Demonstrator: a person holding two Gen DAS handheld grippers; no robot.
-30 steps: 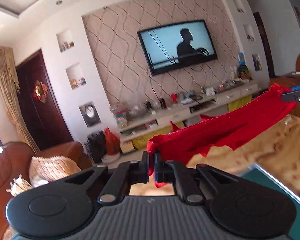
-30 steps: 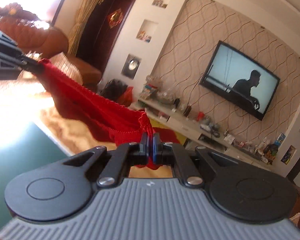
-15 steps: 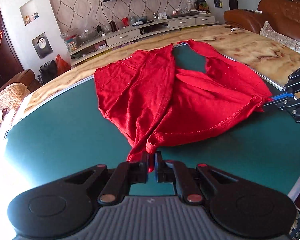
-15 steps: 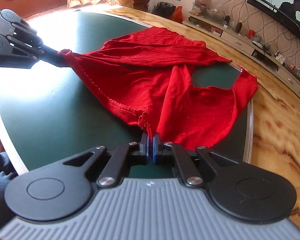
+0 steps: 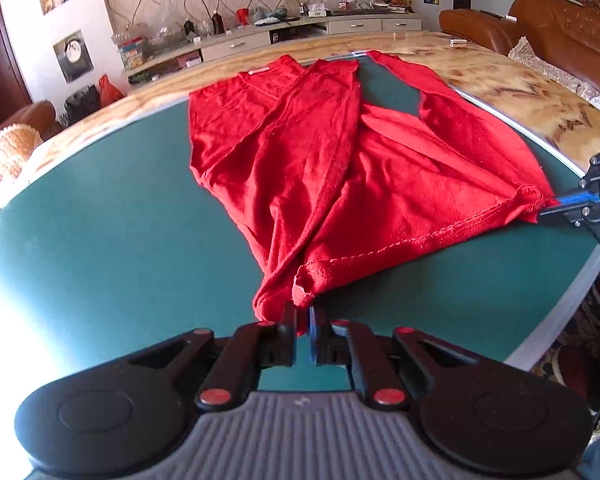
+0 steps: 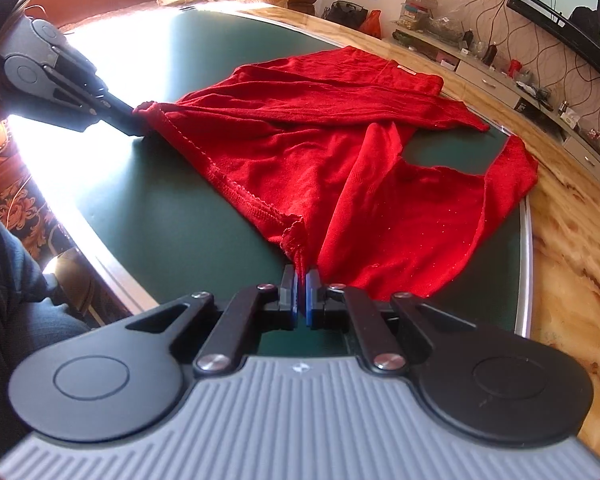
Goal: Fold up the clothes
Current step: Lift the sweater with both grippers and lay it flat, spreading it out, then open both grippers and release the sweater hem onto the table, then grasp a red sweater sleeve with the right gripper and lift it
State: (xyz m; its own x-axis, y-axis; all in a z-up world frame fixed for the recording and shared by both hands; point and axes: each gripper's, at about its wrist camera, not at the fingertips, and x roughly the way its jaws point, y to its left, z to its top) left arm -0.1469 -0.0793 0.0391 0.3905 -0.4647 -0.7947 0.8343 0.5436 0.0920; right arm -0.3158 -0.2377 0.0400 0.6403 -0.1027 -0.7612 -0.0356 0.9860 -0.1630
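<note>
Red top (image 5: 340,168) flat on green mat (image 5: 100,240); left gripper (image 5: 303,320) and right gripper (image 6: 301,280) each clamped on a near hem corner.

A home living room: wall-mounted TV (image 6: 572,20), leather sofa (image 5: 556,20), low media cabinet (image 5: 300,36).

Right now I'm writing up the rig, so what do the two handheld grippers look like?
Both match: the left gripper and right gripper have black linkage arms with round pivot caps, blue pads on narrow black fingers, and a ribbed grey body. Left rivets look red, right silver. No cables visible.
</note>
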